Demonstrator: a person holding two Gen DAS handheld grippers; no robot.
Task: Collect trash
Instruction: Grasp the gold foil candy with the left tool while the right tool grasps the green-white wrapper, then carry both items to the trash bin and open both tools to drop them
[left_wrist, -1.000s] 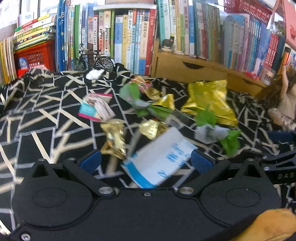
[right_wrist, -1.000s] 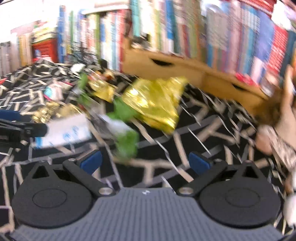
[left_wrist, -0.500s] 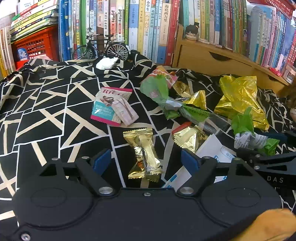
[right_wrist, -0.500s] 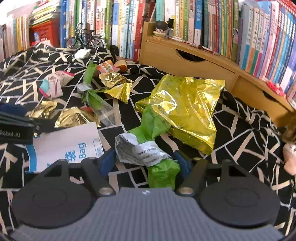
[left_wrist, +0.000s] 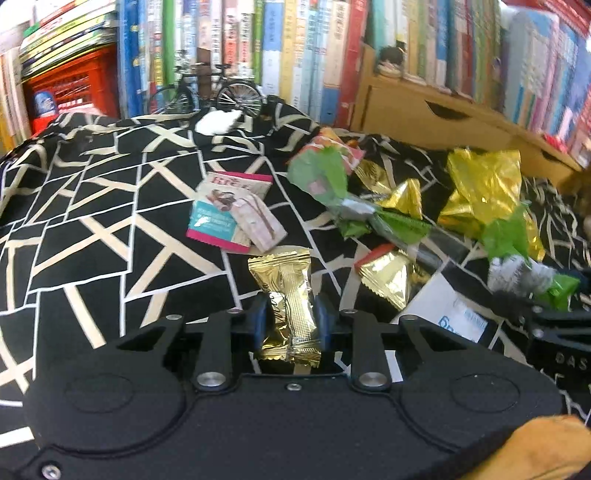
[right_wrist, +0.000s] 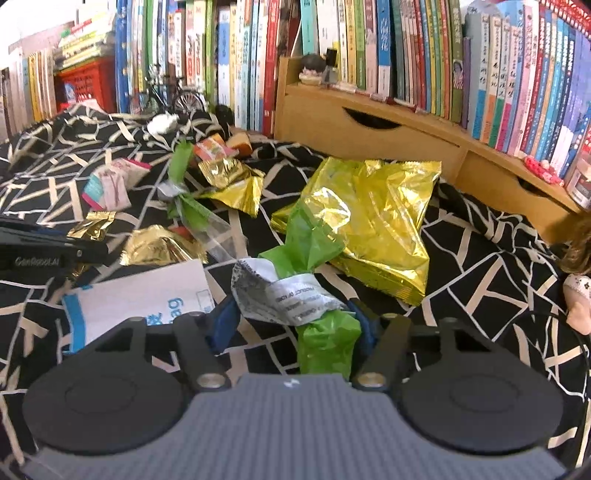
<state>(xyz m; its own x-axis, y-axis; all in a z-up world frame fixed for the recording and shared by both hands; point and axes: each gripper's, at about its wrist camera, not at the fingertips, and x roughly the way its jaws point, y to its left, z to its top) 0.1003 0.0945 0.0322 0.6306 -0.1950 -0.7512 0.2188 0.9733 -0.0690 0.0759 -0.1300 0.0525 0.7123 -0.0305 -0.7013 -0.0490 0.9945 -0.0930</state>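
Observation:
Litter lies on a black cloth with cream lines (left_wrist: 92, 221). My left gripper (left_wrist: 290, 319) is closing, and its blue pads press both sides of a gold candy wrapper (left_wrist: 284, 280). My right gripper (right_wrist: 295, 325) is closing too, its pads touching a crumpled green and white wrapper (right_wrist: 288, 295). In the right wrist view, the left gripper's black finger (right_wrist: 74, 247) shows at the left edge. Still on the cloth are a large gold bag (right_wrist: 373, 221), a white paper bag with blue print (right_wrist: 144, 295), a gold triangular wrapper (left_wrist: 388, 273), pink and teal packets (left_wrist: 229, 218) and a green wrapper (left_wrist: 321, 177).
A wooden drawer unit (right_wrist: 369, 136) carrying rows of books stands along the back. A model bicycle (left_wrist: 207, 92), a white tissue wad (left_wrist: 218, 122) and a red crate (left_wrist: 70, 92) sit at the back left. A doll (right_wrist: 580, 288) lies at the right edge.
Both grippers moved forward and down over the litter, then narrowed. The left jaws closed onto the gold candy wrapper; the right jaws closed in on the green and white wrapper.

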